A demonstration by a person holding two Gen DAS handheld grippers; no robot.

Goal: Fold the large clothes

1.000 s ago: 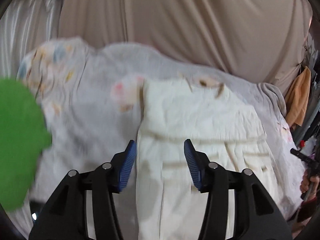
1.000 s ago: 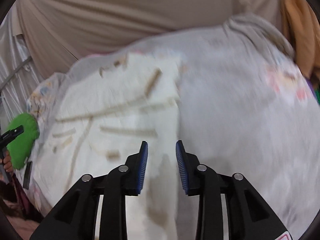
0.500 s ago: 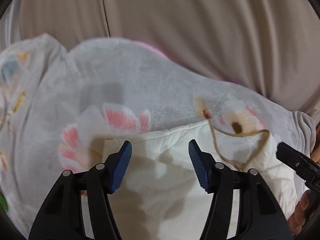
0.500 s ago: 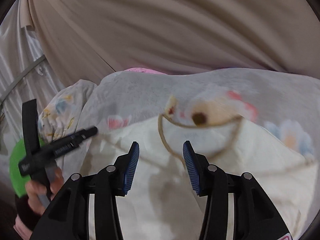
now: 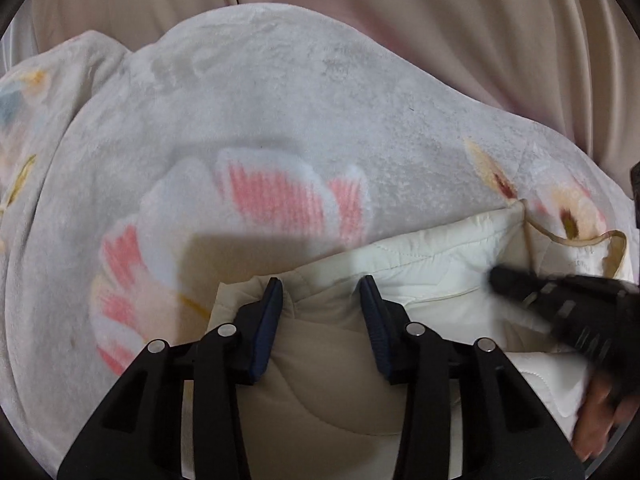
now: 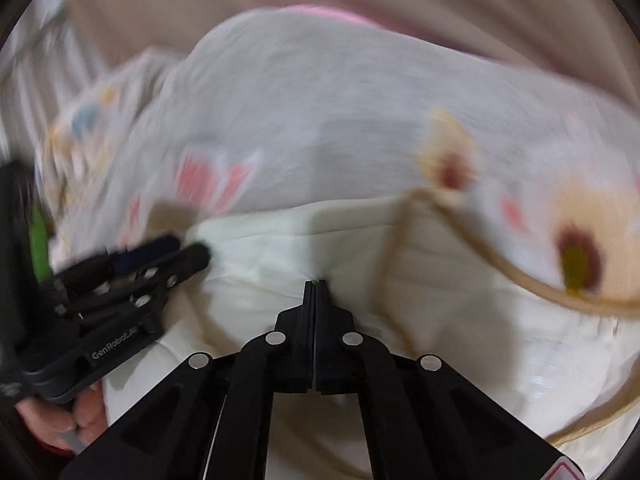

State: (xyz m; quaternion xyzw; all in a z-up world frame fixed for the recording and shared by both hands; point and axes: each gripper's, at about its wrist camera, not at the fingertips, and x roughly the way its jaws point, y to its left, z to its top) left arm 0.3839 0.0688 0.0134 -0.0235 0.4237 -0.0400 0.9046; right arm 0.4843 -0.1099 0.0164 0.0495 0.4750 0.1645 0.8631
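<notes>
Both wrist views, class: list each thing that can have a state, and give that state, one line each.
Cream garment: lying on the blanket, top edge bunched, partly folded.
Left claw: jaws apart, astride a ridge of the garment, just been closing.
Right claw: shut on the garment's edge.
Floral blanket: spread under the garment.

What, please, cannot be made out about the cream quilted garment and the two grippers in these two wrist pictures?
- Cream quilted garment: its near part is hidden by the left gripper and cut off by the frame, left wrist view.
- Right gripper: shut, jaws just closing; motion blur hides whether fabric is pinched, right wrist view.
- Left gripper's pads: fabric between them, contact unclear.
- Floral fleece blanket: blurred.
</notes>
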